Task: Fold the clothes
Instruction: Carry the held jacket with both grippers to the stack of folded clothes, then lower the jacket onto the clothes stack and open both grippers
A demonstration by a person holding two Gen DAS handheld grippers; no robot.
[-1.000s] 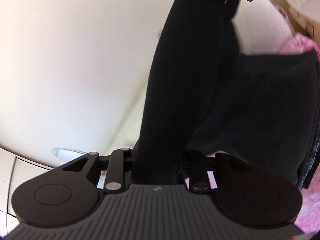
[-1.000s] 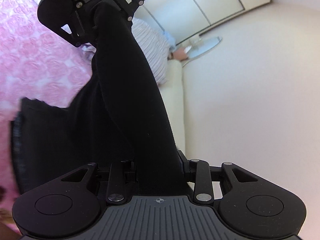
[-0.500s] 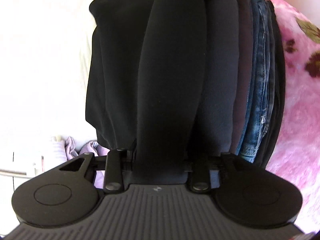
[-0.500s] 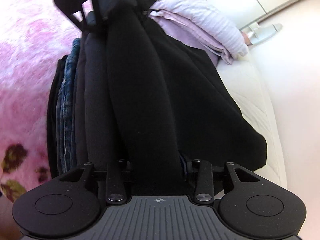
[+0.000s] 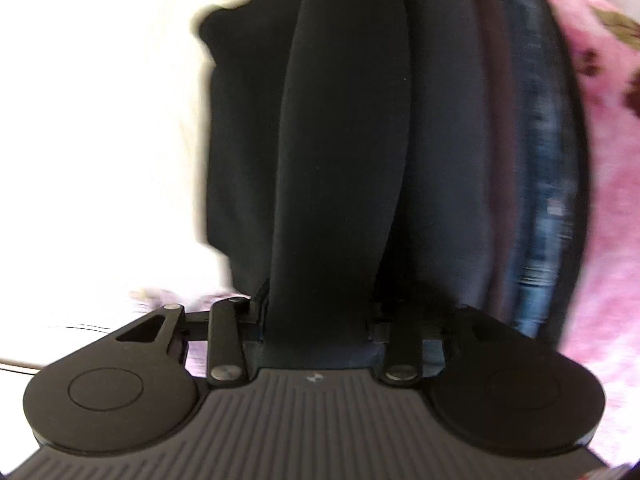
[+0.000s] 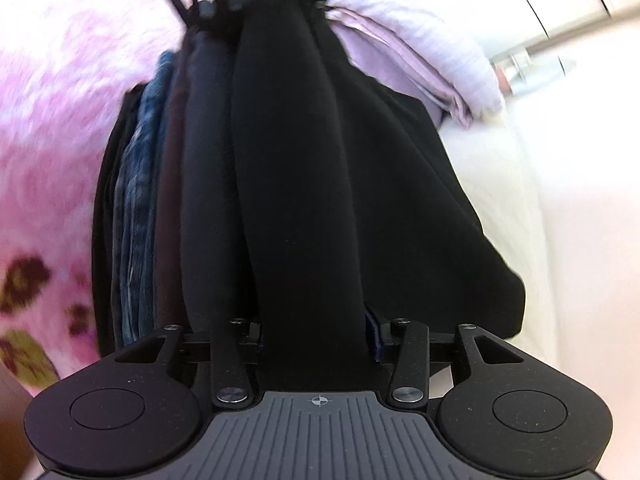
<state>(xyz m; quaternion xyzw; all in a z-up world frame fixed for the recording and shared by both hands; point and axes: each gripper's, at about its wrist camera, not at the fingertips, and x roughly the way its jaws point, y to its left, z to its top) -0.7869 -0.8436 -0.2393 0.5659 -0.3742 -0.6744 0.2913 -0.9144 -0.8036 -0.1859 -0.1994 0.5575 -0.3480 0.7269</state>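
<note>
Right wrist view: a pink blanket lies under a stack of folded darks and jeans. A black garment stretches over the stack, its ends clenched in the jaws of both the right gripper and the left gripper. Only this view shows lilac cloth. The left wrist view is blurred, its fingertips hidden.

Between your left tongs runs a long black folded cloth, stretching straight ahead to your right tongs, which face them from its far end. To the right of the left tongs, touching the cloth, stands a stack of folded dark and denim garments, and beyond that the pink flowered blanket. In the right wrist view, a folded pale lilac striped fabric lies ahead and to the right, on a cream cushioned surface.
</note>
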